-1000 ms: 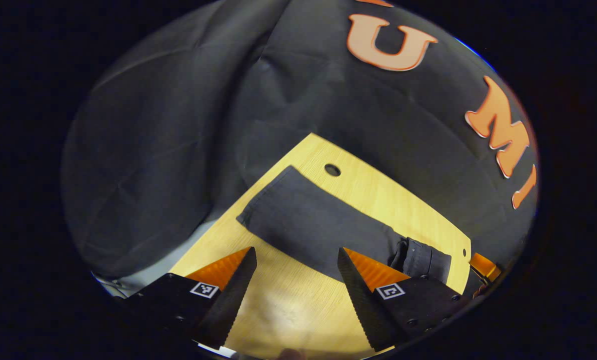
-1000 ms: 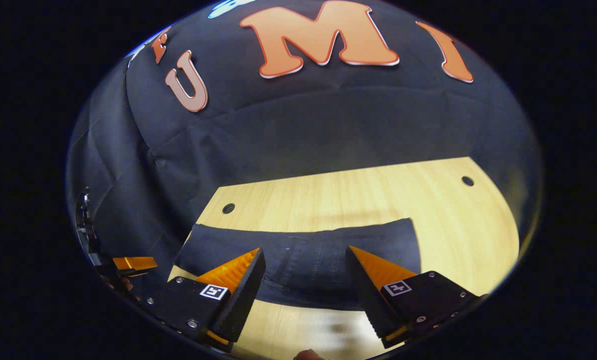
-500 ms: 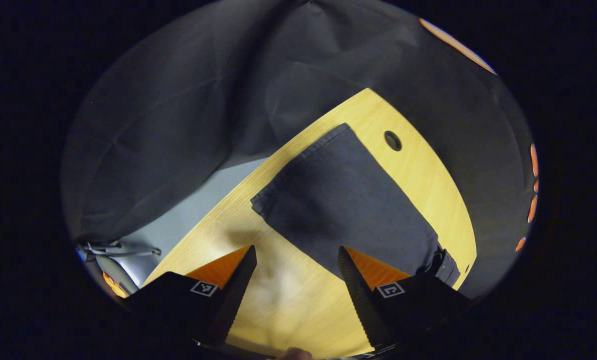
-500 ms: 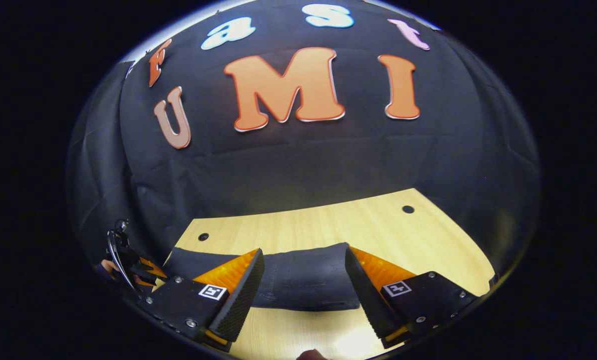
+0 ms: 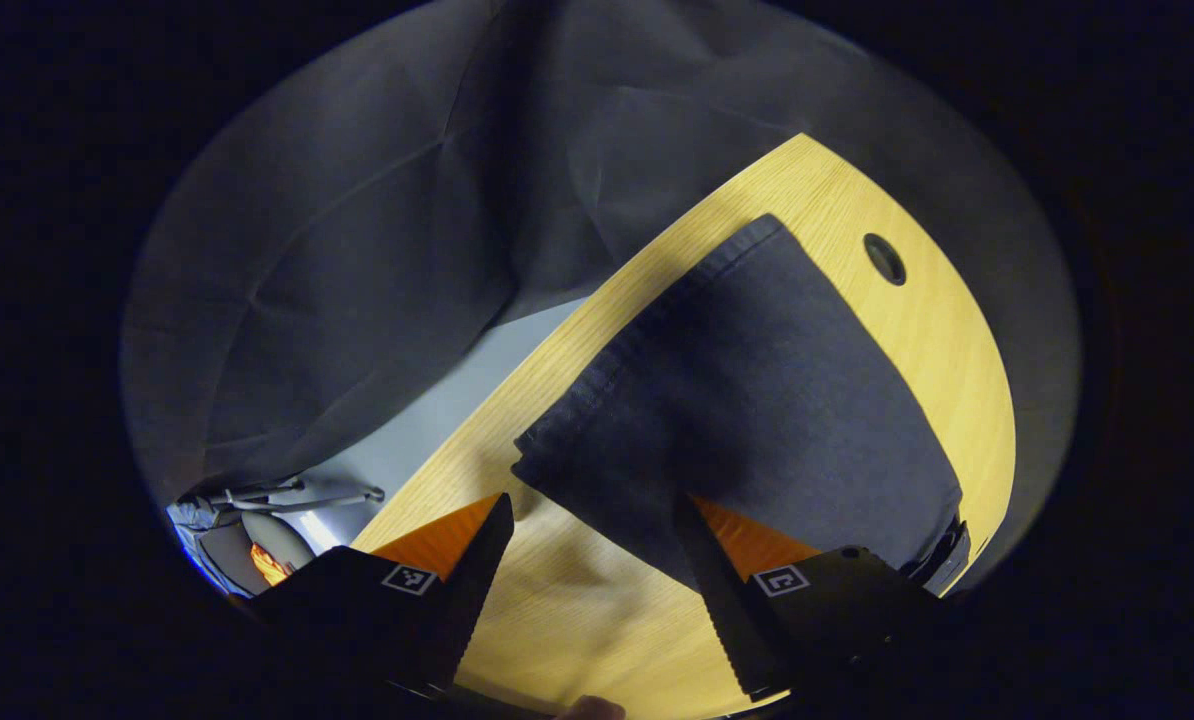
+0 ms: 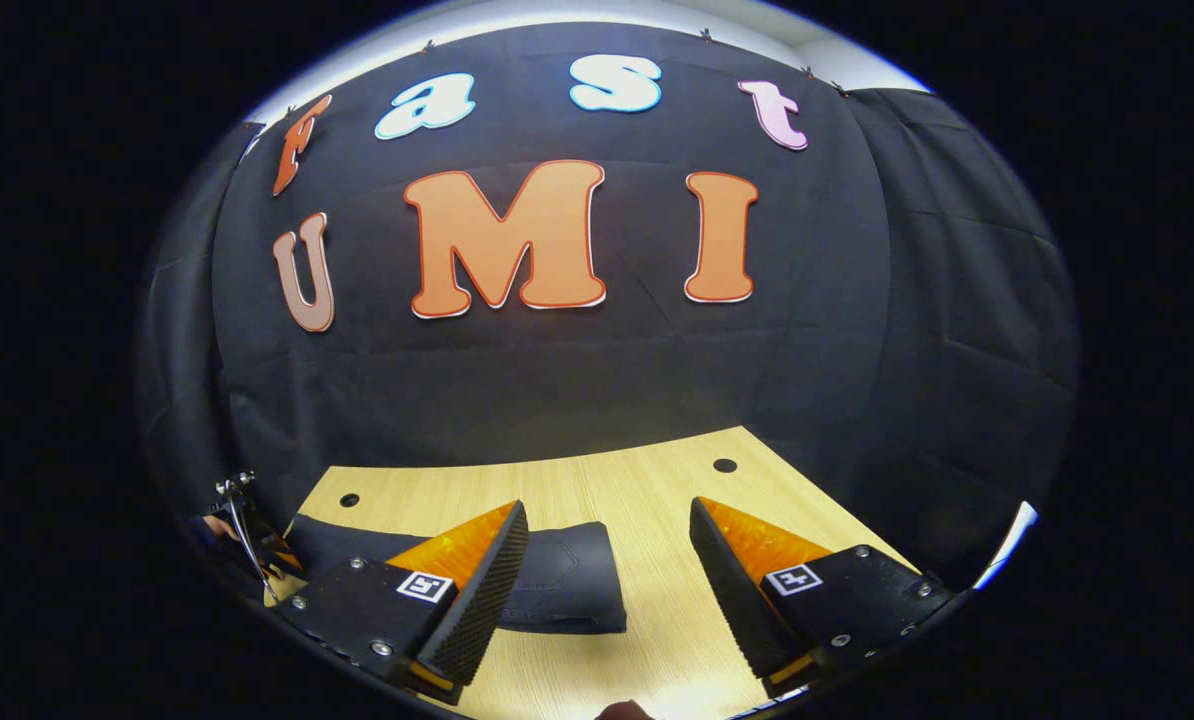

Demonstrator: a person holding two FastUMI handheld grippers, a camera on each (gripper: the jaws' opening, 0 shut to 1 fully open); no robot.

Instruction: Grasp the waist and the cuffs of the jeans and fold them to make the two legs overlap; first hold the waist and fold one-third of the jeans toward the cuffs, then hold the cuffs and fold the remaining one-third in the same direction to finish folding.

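Both grippers have drawn back from the dark blue denim jeans [image 5: 757, 400] over the last second. In the left gripper view, the left gripper [image 5: 587, 570] has swung round, so the folded bundle now lies diagonally across the light wooden tabletop [image 5: 577, 610] instead of stretching sideways; its far corner sits near the round cable hole [image 5: 884, 258]. The fingers stand apart with nothing between them, and one finger overlaps the near edge of the cloth in the picture; contact cannot be confirmed.

In the right gripper view, the right gripper [image 6: 607, 590] has risen and tilted up, so more of the booth wall shows and less of the table. Its fingers are likewise spread and empty. The jeans [image 6: 567, 590] lie as a compact flat rectangle, mostly behind the left finger, resting on the table [image 6: 657, 480].

Judgement: with both tools released and the bundle short and layered, the final third appears folded and the task looks complete or nearly so.

Containers: none are visible.
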